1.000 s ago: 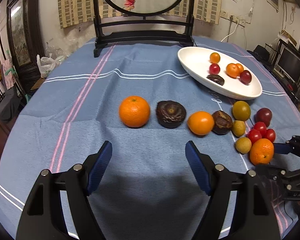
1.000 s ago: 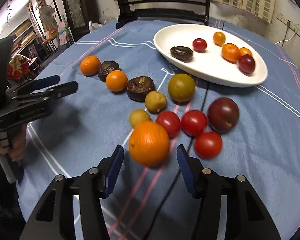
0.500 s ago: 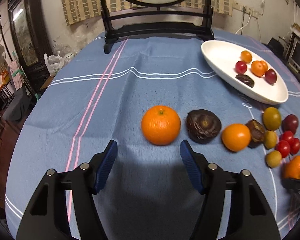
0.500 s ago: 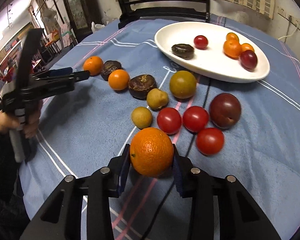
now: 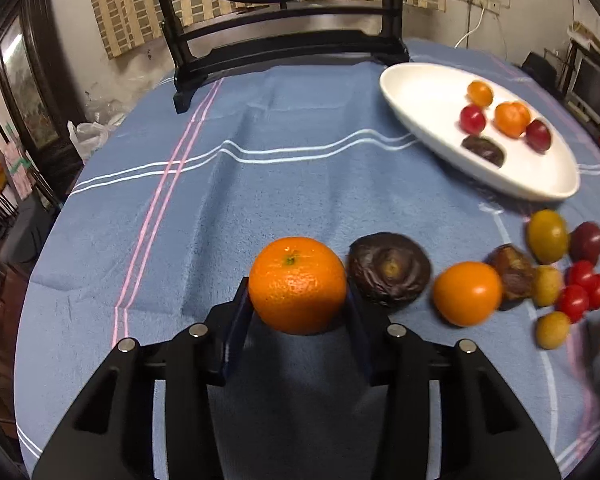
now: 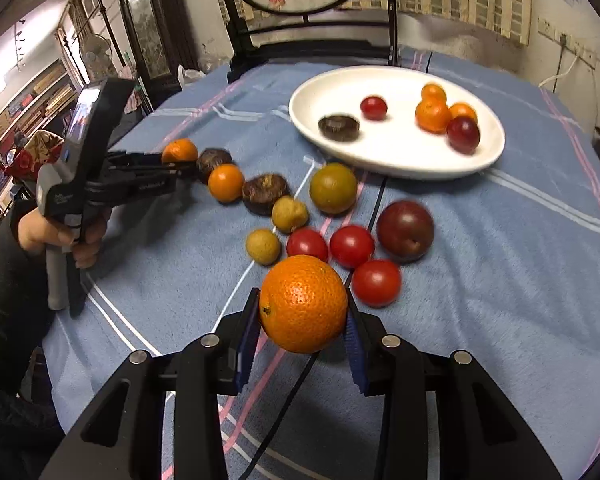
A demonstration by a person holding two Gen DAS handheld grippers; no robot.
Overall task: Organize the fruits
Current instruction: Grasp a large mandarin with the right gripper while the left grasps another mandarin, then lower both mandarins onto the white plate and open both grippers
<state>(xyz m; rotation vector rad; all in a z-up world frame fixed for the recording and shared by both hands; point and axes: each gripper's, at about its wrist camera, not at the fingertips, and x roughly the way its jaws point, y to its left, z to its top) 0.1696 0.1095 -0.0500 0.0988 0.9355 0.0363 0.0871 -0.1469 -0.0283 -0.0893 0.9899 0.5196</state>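
My left gripper (image 5: 296, 312) is shut on a large orange (image 5: 297, 285) at the left end of a row of fruit on the blue cloth. A dark wrinkled fruit (image 5: 389, 268) lies right beside it. My right gripper (image 6: 302, 324) is shut on another large orange (image 6: 303, 303) and holds it just above the cloth. A white oval plate (image 6: 396, 160) at the back right holds several small fruits. The left gripper also shows in the right wrist view (image 6: 180, 166), around its orange (image 6: 179, 150).
Loose fruit lies between the grippers: a smaller orange (image 5: 467, 294), red tomatoes (image 6: 351, 246), a dark plum (image 6: 405, 230), a green-yellow fruit (image 6: 333, 188), small yellow fruits (image 6: 263, 246). A dark wooden stand (image 5: 284, 48) stands at the table's far edge.
My left gripper moved forward and closed on the left orange. My right gripper closed on its orange and lifted it slightly.
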